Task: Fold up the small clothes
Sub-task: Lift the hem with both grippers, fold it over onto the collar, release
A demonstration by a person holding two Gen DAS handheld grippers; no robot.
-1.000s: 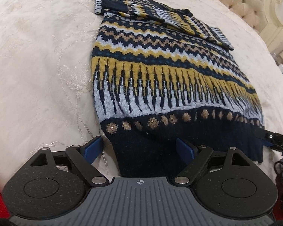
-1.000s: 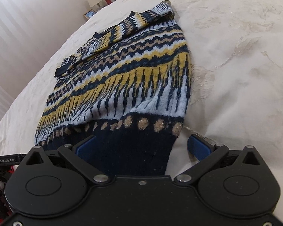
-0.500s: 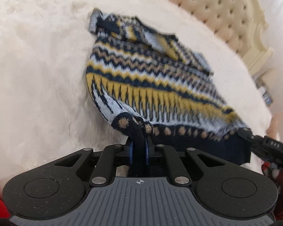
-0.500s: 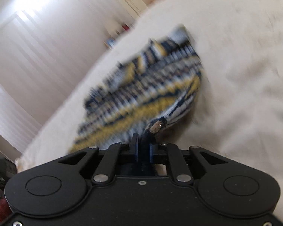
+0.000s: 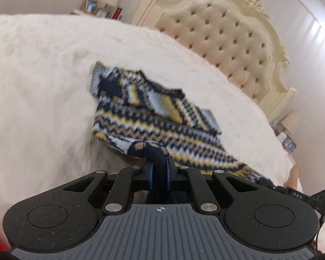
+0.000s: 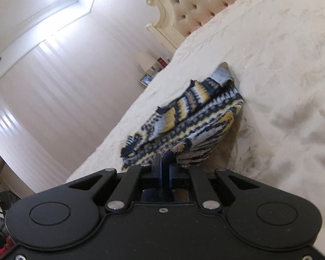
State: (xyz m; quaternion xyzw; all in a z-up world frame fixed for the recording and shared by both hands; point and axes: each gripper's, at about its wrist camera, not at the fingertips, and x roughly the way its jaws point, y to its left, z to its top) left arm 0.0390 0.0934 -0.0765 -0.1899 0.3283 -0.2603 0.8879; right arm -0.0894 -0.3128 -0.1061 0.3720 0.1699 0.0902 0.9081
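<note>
Knitted navy-and-yellow sweater (image 5: 153, 119) lies ahead of the left gripper (image 5: 159, 169), which is clamped on its dark hem; sleeves look already folded in, the bottom-up fold remains. Right view: the right gripper (image 6: 164, 164) pinches the hem's other corner, the sweater's length running away toward the headboard (image 6: 197, 6).
</note>
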